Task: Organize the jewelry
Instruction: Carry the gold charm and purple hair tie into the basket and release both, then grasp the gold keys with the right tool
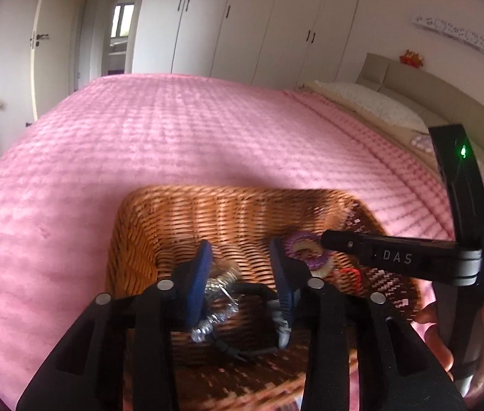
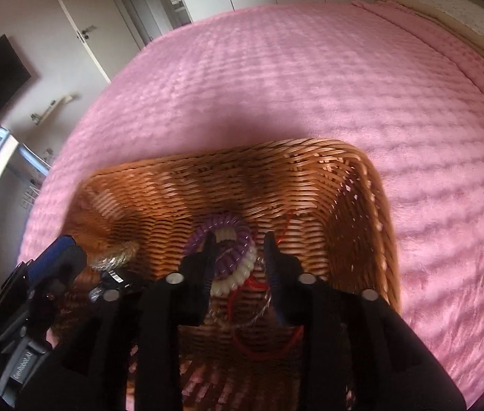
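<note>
— What did your left tongs have?

— Nothing. My left gripper [image 1: 242, 250] stood spread inside the wicker basket [image 1: 139, 239], its blue pads on either side of a silver sparkly bracelet [image 1: 218, 294] that lay on the basket floor with a black cord piece [image 1: 252, 289]. The pads did not press on it. My own frame hid the near ends of both, and blur made the links hard to read.

— And the right?

— My right gripper [image 2: 238, 239] was spread too, over a purple and cream coil bracelet [image 2: 231, 239]. One finger crossed the coil's inner edge; whether it touched I couldn't tell. A red cord [image 2: 259, 352] lay below, partly under my frame, with a thin clear loop I could barely make out.

— Anything past that?

— A gold bangle [image 2: 118, 255] at the left, half hidden behind the other gripper. The basket sat on the pink bedspread [image 1: 173, 130]; beyond it, a pillow [image 1: 361, 101] and white wardrobes [image 1: 242, 17].
</note>
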